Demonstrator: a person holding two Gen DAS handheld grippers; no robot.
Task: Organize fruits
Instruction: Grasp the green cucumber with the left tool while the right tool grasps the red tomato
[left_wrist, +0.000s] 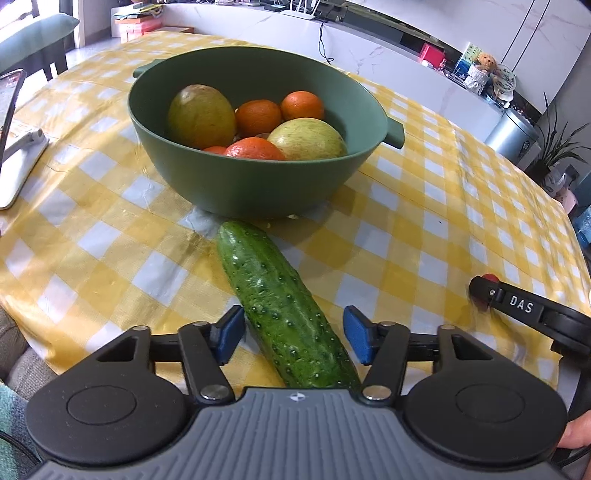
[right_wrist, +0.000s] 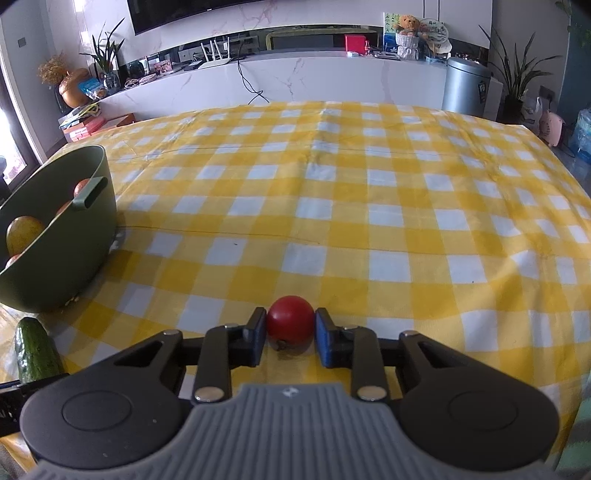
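A green cucumber (left_wrist: 273, 295) lies on the yellow checked tablecloth, just in front of a green bowl (left_wrist: 258, 184). My left gripper (left_wrist: 293, 332) is open around the cucumber's near half; the left pad is close against it and a gap shows at the right pad. The bowl holds several oranges (left_wrist: 258, 118) and two yellow-green fruits (left_wrist: 201, 114). In the right wrist view, my right gripper (right_wrist: 290, 332) is shut on a small red tomato (right_wrist: 290, 319) low over the cloth. The bowl (right_wrist: 74, 251) and the cucumber (right_wrist: 33, 350) sit at that view's left.
A phone on a white stand (left_wrist: 14, 147) is at the table's left edge. Beyond the table runs a marble counter (right_wrist: 295, 81) with a metal bin (right_wrist: 465, 85) beside it. A checked cloth (right_wrist: 369, 184) spreads wide to the right of the bowl.
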